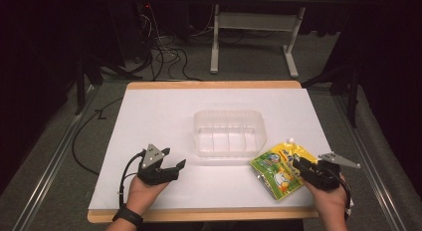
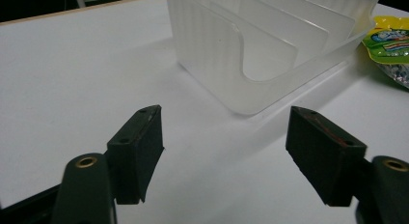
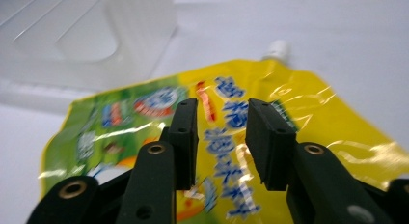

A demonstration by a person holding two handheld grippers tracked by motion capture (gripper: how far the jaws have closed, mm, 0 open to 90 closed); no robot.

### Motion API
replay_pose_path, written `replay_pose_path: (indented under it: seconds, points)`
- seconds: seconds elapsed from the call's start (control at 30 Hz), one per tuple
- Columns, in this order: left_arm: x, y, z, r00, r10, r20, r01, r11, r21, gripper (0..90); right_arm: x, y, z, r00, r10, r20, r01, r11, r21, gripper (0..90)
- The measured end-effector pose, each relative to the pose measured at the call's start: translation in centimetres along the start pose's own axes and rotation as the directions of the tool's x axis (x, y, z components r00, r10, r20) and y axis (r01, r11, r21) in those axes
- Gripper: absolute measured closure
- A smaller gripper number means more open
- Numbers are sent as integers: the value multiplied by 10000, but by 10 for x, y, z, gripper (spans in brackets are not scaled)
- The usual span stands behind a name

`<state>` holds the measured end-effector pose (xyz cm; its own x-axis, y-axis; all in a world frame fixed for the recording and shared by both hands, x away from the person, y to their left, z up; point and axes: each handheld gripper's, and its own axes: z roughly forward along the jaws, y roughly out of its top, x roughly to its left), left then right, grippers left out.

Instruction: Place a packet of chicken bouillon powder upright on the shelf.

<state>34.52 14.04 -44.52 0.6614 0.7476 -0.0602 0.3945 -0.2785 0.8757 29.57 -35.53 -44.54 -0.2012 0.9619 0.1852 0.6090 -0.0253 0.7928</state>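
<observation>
A yellow and green spouted pouch (image 1: pixel 276 166) lies flat on the white table top, right of centre near the front, its white cap (image 1: pixel 290 140) pointing away from me. My right gripper (image 1: pixel 298 166) hovers over the pouch's right end. In the right gripper view its jaws (image 3: pixel 222 105) stand a little apart above the pouch (image 3: pixel 120 118), with nothing between them. My left gripper (image 1: pixel 175 158) rests at the front left, wide open and empty. In the left gripper view it (image 2: pixel 224 115) faces the clear plastic bin (image 2: pixel 212 64).
The clear bin (image 1: pixel 229 113) with inner dividers stands at the table's middle, just left of the pouch. The white sheet (image 1: pixel 149 121) covers a wooden table top. Beyond the far edge are a white desk frame (image 1: pixel 215 47) and floor cables (image 1: pixel 164 57).
</observation>
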Motion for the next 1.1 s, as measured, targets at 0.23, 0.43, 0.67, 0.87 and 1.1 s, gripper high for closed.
replay_pose_path:
  seconds: [0.23, 0.43, 0.67, 0.87, 1.1]
  points:
    - [1, 3, 1, 9999, -21, 129, 16, 9993, 377, 220, -26, 1, -5, 9949, 928, 403, -895, 9930, -766, 548]
    - [0, 4, -5, 9999, 66, -108, -67, 9999, -124, 231, -42, -5, -14, 9879, 1422, 620, -1354, 9854, -1032, 521]
    - [1, -1, -2, 9995, 229, -196, -228, 9997, 34, 235, -58, -11, -18, 9806, 1824, 721, -1745, 9792, -1035, 489]
    - [0, -2, -1, 9991, 391, -171, -390, 9992, 60, 237, -71, -18, -15, 9694, 2368, 646, -2311, 9692, -847, 458]
    - [-2, -2, 0, 9985, 536, -70, -536, 9985, 112, 240, -76, -24, -6, 9488, 3154, 188, -3143, 9483, -444, 422]
